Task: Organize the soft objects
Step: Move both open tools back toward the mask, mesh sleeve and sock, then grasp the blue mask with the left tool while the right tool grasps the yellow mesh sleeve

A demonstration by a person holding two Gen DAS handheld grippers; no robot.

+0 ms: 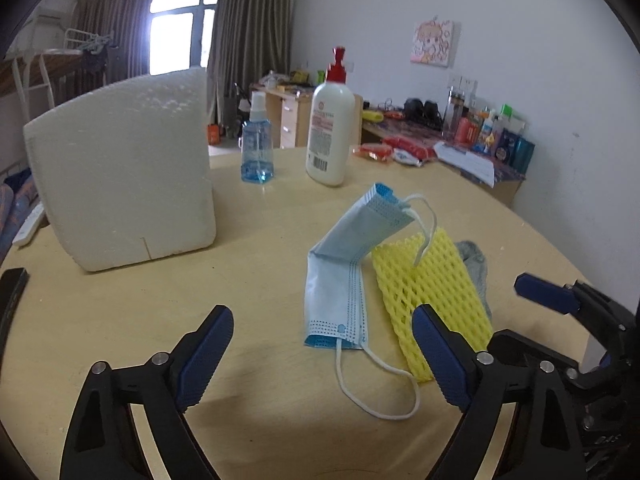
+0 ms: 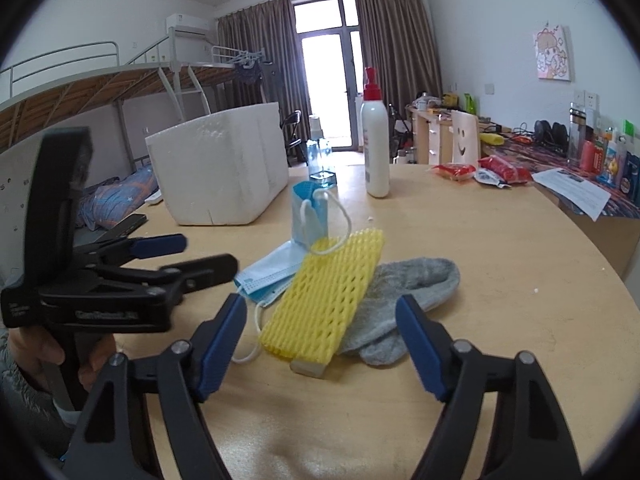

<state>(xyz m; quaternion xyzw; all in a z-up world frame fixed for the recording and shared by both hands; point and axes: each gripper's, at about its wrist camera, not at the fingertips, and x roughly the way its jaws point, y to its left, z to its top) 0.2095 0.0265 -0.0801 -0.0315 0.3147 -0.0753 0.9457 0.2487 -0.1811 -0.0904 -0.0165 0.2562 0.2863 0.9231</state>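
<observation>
A blue face mask lies half folded up on the round wooden table. It rests against a yellow foam net sleeve, which lies over a grey sock. All three also show in the right wrist view: the mask, the sleeve, the sock. My left gripper is open and empty, just short of the mask. My right gripper is open and empty, just short of the sleeve and sock. The left gripper also shows at the left of the right wrist view.
A white foam box stands at the left of the table. A blue spray bottle and a white lotion bottle stand at the far side. Red snack packets lie at the far right. A black object lies at the left edge.
</observation>
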